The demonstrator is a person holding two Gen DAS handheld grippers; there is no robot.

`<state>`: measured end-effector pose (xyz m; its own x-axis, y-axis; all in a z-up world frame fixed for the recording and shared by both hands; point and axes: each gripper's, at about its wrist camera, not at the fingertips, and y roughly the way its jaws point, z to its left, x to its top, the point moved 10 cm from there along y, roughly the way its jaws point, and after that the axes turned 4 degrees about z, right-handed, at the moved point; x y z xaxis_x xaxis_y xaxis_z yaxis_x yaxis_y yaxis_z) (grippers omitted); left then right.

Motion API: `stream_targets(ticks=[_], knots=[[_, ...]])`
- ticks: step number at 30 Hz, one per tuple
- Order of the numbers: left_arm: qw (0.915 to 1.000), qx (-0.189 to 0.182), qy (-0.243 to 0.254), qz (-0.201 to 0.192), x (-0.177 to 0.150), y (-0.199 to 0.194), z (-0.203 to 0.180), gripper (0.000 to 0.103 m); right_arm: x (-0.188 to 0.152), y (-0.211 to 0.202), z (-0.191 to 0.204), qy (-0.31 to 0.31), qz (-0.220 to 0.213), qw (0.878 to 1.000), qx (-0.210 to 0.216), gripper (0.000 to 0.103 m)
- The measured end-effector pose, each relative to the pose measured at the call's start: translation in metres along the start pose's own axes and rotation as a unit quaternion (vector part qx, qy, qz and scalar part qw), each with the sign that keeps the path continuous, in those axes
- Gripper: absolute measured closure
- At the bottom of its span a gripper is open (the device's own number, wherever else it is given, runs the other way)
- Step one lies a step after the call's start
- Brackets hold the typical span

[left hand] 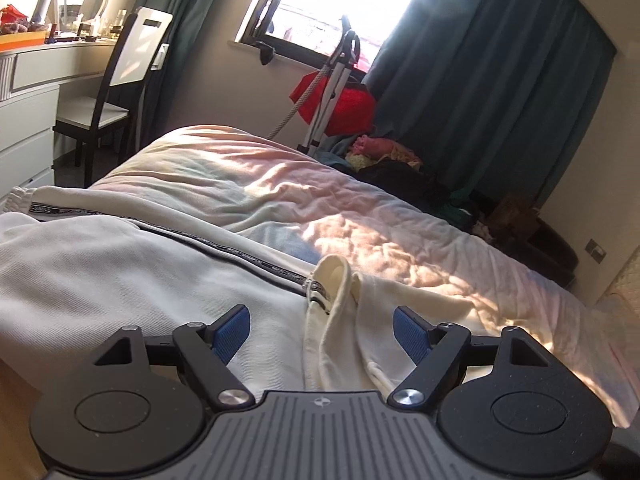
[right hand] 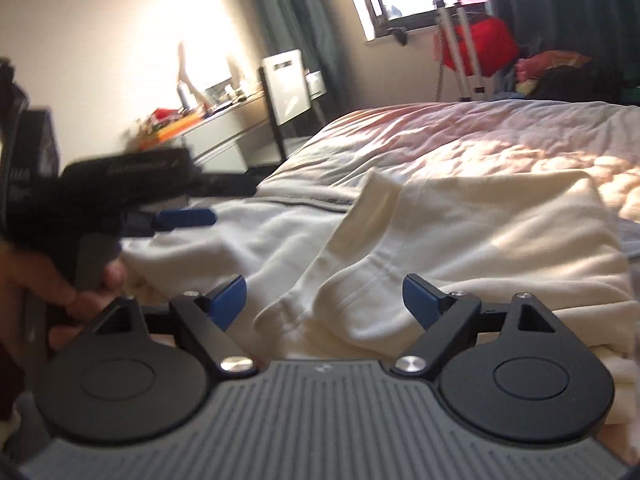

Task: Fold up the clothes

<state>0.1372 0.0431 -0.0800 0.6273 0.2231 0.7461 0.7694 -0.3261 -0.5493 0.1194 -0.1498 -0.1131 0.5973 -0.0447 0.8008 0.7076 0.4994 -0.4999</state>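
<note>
The left gripper [left hand: 322,330] fills the bottom of its own view, its blue-padded fingers [left hand: 232,332] spread wide with nothing pressed between them. The right gripper [right hand: 324,304] sits the same way at the bottom of its view, fingers [right hand: 228,300] wide apart and gripping nothing. At the left edge of the right wrist view, a hand [right hand: 60,280] grasps the blurred left gripper's handle.
</note>
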Motion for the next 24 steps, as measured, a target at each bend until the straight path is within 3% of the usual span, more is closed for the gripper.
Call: stream_targets(ticks=[4,6,8,11,13,15,17,23,24], knots=[[0.9983,-0.052,0.026,0.01,-0.016,0.014,-0.033,0.028,0.018,-0.014,-0.061,0.061,-0.02,0.992,-0.108,0.017],[0.9948,-0.078,0.057,0.034,-0.029,0.028,-0.055,0.036,0.019,-0.017,-0.087,0.083,-0.024,0.986,-0.146,0.017],[0.9924,-0.074,0.085,0.05,-0.042,0.046,-0.069,0.038,0.018,-0.017,-0.106,0.102,-0.027,0.98,-0.168,0.017],[0.9888,-0.05,0.107,0.092,-0.064,0.078,-0.071,0.045,0.015,-0.01,-0.123,0.115,-0.022,0.976,-0.186,0.017],[0.9871,-0.036,0.11,0.11,-0.074,0.094,-0.065,0.057,0.012,-0.003,-0.131,0.113,-0.015,0.974,-0.195,0.017],[0.9862,-0.025,0.114,0.117,-0.08,0.103,-0.057,0.078,0.008,0.003,-0.139,0.116,-0.006,0.972,-0.206,0.017],[0.9877,-0.036,0.097,0.117,-0.077,0.101,-0.056,0.091,0.002,0.01,-0.147,0.126,0.005,0.968,-0.216,0.017],[0.9907,-0.068,0.013,0.117,-0.054,0.073,-0.05,0.095,-0.002,0.016,-0.151,0.103,0.005,0.965,-0.24,0.017],[0.9912,-0.059,0.017,0.117,-0.054,0.071,-0.048,0.095,-0.002,0.016,-0.15,0.1,0.002,0.967,-0.235,0.017]])
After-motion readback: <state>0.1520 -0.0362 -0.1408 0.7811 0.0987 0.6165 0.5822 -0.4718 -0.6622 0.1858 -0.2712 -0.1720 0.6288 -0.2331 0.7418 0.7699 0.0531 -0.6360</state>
